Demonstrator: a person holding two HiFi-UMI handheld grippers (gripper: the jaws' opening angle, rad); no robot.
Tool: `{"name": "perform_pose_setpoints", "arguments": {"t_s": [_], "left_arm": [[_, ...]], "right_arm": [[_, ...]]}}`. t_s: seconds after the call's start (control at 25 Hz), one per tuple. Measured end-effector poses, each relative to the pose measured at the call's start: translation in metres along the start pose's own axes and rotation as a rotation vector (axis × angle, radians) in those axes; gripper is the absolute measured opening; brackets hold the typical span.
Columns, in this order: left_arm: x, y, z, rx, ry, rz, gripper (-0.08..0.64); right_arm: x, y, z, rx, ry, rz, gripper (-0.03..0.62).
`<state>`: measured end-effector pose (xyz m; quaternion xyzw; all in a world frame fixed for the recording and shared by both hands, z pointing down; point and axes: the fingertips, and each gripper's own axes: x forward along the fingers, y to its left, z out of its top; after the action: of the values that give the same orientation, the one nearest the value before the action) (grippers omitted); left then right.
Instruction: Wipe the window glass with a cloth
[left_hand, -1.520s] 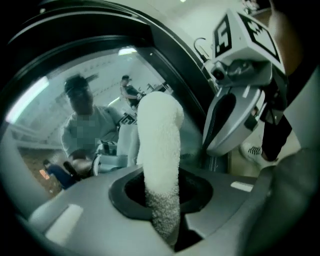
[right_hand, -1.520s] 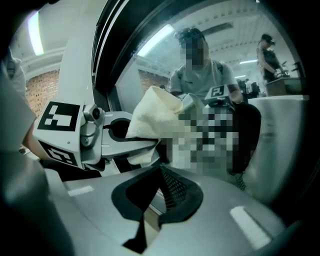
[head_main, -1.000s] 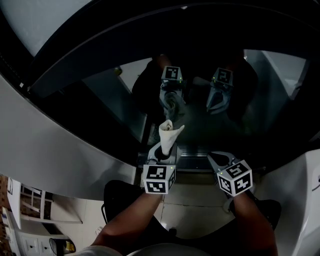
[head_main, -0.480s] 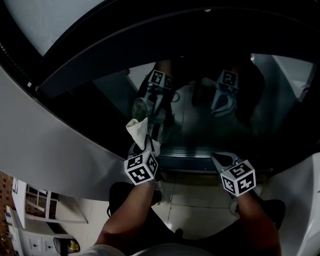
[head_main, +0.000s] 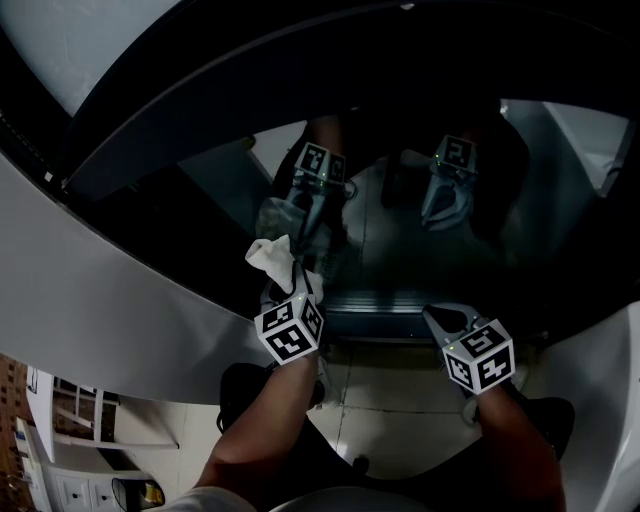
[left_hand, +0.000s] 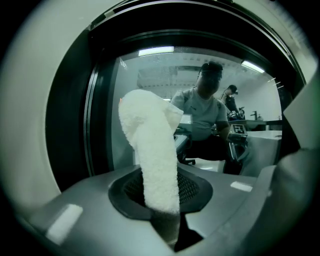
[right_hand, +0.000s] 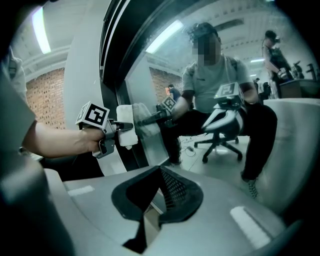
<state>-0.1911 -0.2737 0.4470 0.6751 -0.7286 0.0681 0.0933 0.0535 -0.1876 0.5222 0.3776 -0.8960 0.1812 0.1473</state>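
Observation:
A white cloth (head_main: 270, 257) stands up from my left gripper (head_main: 284, 286), which is shut on its lower end. In the left gripper view the cloth (left_hand: 152, 155) rises in front of the window glass (left_hand: 135, 75), close to the dark left frame. From the right gripper view, the left gripper (right_hand: 119, 128) holds the cloth (right_hand: 127, 131) up against the glass (right_hand: 165, 70) by its left edge. My right gripper (head_main: 446, 319) hangs lower right, apart from the glass. Its jaws (right_hand: 156, 196) are shut with nothing between them. The glass (head_main: 400, 250) mirrors both grippers.
A broad white frame (head_main: 120, 300) curves along the left, with a dark band (head_main: 200, 130) inside it. The glass reflects a seated person and an office chair (right_hand: 222, 142). Tiled floor (head_main: 390, 400) lies below my arms. A white surface (head_main: 610, 370) rises at the right.
My left gripper has carried the cloth leftward along the lower glass toward the frame and has rolled, so its cube faces differently. The right gripper has stayed in place.

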Motion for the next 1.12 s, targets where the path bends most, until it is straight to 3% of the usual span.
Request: {"name": "perform_pose_setpoints", "arguments": {"t_s": [0.24,0.56,1.12], "left_arm": [[0.006,0.000,0.009,-0.008,-0.003,0.011,0.100],[0.026,0.003,0.003,0.066,-0.029,-0.001,0.100],[0.039,-0.001,-0.004,0.032,0.020,-0.037,0.100]], "right_arm": [[0.002,0.002,0.011,0.004,0.006,-0.004,0.002],[0.031,0.007,0.023,0.009,0.017,0.005,0.002],[0.056,0.020,0.034,0.013,0.045,0.014,0.002]]}}
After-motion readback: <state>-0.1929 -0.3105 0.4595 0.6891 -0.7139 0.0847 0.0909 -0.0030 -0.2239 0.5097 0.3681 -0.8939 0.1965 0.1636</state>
